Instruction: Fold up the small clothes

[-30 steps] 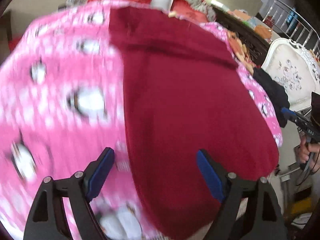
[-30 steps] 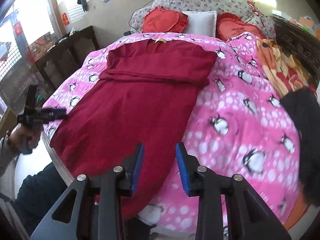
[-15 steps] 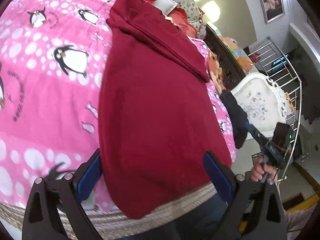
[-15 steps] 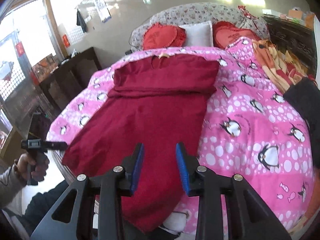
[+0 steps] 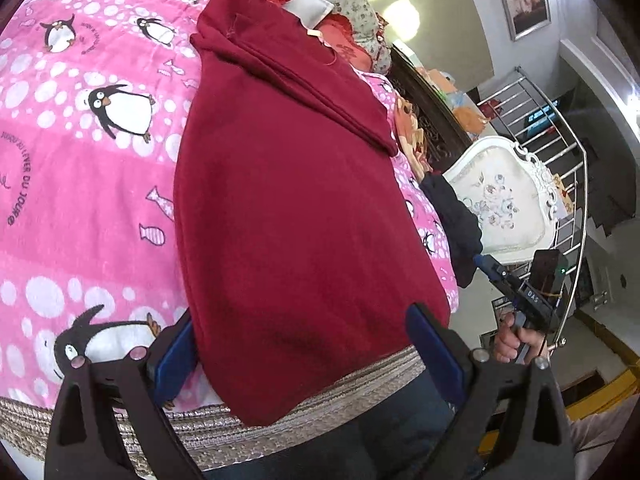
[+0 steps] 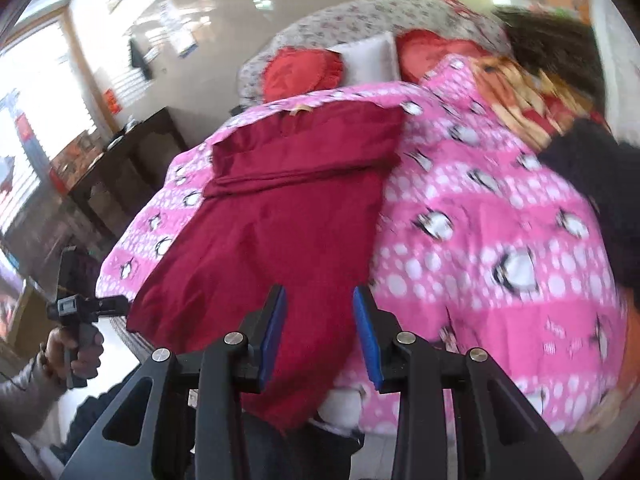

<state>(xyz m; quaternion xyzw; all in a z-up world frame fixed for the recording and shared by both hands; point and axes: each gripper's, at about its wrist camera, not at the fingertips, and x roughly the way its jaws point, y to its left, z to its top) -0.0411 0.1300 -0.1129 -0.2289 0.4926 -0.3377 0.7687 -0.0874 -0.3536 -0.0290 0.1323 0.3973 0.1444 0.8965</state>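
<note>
A dark red knit garment (image 5: 296,208) lies spread flat on a pink penguin-print blanket (image 5: 80,184) that covers the bed; its upper part is folded across near the collar, where a small tan label (image 6: 298,110) shows, and its lower hem hangs over the near edge of the bed, across a beige woven trim (image 5: 224,428); the left tongs (image 5: 308,352), black with blue pads, stand spread wide and released, one pad at the garment's left edge and the other near its right lower corner, gripping nothing; in the right wrist view the right tongs (image 6: 320,332) are parted a narrower way, released too, hovering over the lower part of the garment with no cloth between the pads; the same view shows the left tongs (image 6: 116,303) held out at the garment's far lower corner by a hand (image 6: 76,350) in a grey sleeve; two red round cushions (image 6: 302,72) and a white pillow (image 6: 370,58) lie at the head of the bed; a dark cloth (image 5: 454,220) sits at the right edge of the blanket, near a white ornate chair back (image 5: 508,204).
</note>
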